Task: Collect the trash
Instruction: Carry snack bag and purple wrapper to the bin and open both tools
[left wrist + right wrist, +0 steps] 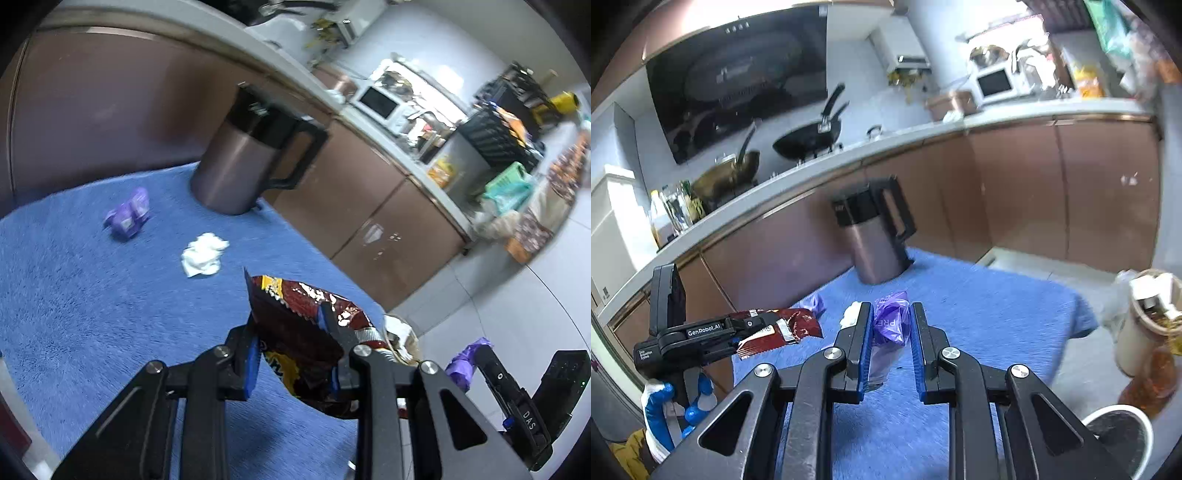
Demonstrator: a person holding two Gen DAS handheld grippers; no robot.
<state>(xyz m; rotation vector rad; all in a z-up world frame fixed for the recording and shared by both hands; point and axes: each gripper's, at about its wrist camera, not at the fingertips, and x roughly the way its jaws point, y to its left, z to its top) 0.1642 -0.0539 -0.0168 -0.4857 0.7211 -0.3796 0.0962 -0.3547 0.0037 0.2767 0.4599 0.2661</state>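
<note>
Blue cloth under two gripped wrappers

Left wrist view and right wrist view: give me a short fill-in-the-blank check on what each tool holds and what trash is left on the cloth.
1. The left tool is shut on a dark red ____.
2. The right tool is shut on a crumpled ____ wrapper.
3. A crumpled white tissue lies on the ____ cloth.
4. A steel ____ with a black handle stands at the cloth's far edge.

Missing: snack bag; purple; blue; kettle
</note>
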